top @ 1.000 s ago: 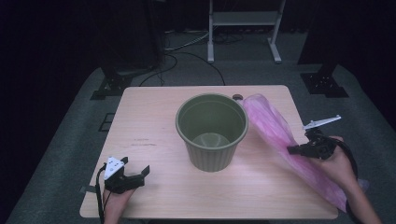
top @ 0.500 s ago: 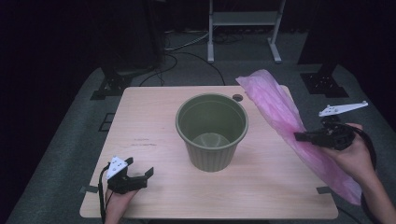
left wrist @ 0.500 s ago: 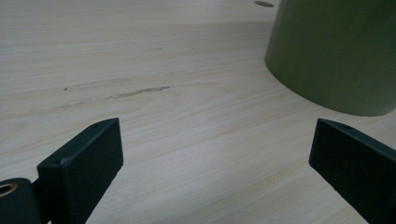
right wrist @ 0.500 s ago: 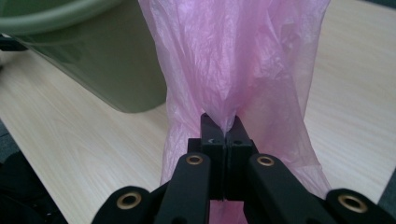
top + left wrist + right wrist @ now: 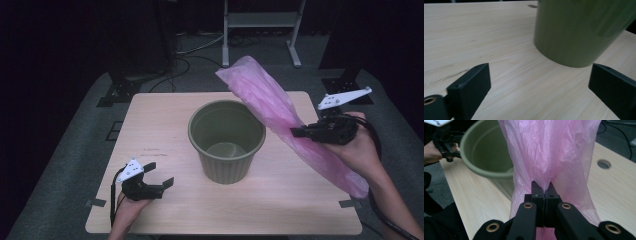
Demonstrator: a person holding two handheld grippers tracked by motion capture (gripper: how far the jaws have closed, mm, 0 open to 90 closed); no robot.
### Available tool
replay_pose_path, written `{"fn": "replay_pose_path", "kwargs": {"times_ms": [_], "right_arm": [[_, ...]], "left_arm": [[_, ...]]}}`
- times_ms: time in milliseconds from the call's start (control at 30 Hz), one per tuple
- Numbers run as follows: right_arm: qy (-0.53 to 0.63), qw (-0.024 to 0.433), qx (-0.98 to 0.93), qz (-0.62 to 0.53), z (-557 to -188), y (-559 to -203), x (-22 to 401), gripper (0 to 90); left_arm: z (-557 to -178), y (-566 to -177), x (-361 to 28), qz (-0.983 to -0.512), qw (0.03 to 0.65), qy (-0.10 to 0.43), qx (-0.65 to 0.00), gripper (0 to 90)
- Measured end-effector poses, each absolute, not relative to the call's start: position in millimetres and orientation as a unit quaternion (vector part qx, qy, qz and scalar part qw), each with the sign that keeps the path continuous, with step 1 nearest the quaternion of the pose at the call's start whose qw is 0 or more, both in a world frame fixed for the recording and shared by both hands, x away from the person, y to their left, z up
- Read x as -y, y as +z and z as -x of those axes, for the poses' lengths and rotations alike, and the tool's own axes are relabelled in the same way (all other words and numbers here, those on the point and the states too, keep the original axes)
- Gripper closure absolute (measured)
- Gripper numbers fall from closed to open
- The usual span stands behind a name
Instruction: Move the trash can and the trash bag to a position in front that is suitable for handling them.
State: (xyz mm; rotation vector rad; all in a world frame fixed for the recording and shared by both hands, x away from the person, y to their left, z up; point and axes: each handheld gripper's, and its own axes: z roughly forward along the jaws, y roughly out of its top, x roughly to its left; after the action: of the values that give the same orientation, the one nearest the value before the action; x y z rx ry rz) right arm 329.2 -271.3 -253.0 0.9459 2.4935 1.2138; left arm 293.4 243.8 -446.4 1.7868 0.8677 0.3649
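The right claw (image 5: 296, 132) is clamped tight on a fold of the pink plastic bag (image 5: 280, 115), and over the last second the person has lifted it well clear of the surface (image 5: 165, 125): a second ago the bag lay stretched along the right side of the wooden top, whereas now its upper end stands high behind the rim of the olive-green bin (image 5: 226, 140) and only its lower tail hangs down near the right front edge, past the hand. In the right gripper view the jaws meet on a thin pinch of film (image 5: 544, 182), with the bag fanning out above them and the bin's open mouth (image 5: 486, 150) just to the side. The left claw (image 5: 159, 184) hovers low over the surface at the front left, a little higher than before, its jaws spread wide and holding nothing; its own view looks between the two black fingers (image 5: 471, 85) at the bin's wall (image 5: 579, 32), which stands near but apart from them. The lift suggests the bag is being brought over to line the bin; the bag looks flat and unopened, so its mouth probably needs finding and spreading next, likely with help from the free left claw.
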Motion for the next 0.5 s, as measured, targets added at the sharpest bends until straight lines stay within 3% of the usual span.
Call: {"fn": "replay_pose_path", "kwargs": {"times_ms": [500], "right_arm": [[0.434, 0.083, -0.865, -0.236, -351.4, -222.0, 201.7, 89.5]], "left_arm": [[-318.3, -406.5, -240.3, -0.775, 0.552, 0.09, -0.293, 7.0]]}}
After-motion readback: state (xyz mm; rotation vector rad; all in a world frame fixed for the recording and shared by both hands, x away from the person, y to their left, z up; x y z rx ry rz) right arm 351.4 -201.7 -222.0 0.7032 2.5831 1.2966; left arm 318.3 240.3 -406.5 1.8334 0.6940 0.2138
